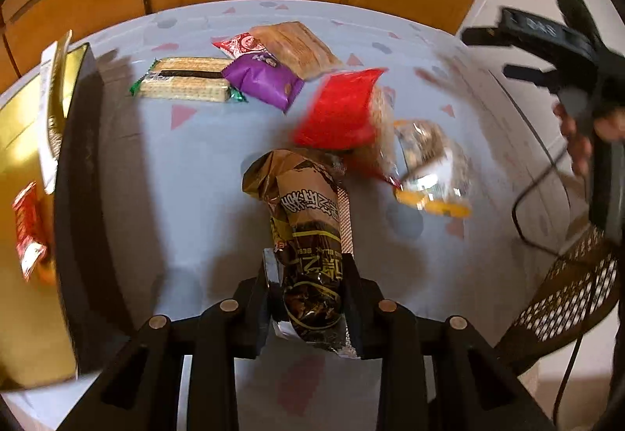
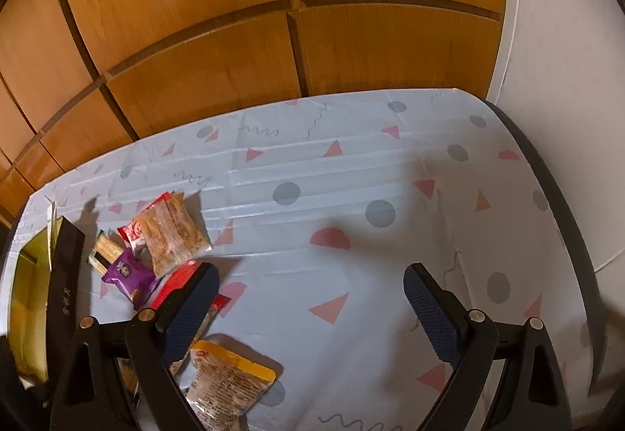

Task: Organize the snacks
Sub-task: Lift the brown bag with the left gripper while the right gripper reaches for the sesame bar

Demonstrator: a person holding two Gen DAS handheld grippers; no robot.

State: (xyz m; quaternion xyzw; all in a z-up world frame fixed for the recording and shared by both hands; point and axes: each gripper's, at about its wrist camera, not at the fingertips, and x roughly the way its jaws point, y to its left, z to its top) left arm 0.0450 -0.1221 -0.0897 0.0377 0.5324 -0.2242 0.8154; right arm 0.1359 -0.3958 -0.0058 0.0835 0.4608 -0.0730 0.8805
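Snack packet point(image 1: 312, 255) in brown and black foil sits between the jaws of my left gripper point(image 1: 310, 298), pinched across its lower half so that the crimped top end stands free, pointing away from me over the patterned tablecloth point(image 1: 187, 173). The clamp is firm, both pads pressed into the wrapper. I judge it light, soft and crinkly, the foil slick; a hold across the filled middle, as now, seems safer than the flat crimped seam, and a hard squeeze could crush what is inside.

To the left stands an open gold-lined box point(image 1: 23, 142) with a red packet point(image 1: 31, 231) already in it, probably where this one belongs.

Loose on the cloth beyond: a red bag point(image 1: 340, 110), a clear bag with a yellow edge point(image 1: 429, 165), a purple packet point(image 1: 261, 79), a green-ended biscuit pack point(image 1: 183, 79) and a clear pack of tan crackers point(image 1: 297, 44).

My right gripper point(image 2: 312, 310) hangs over bare cloth, jaws spread wide, holding nothing.
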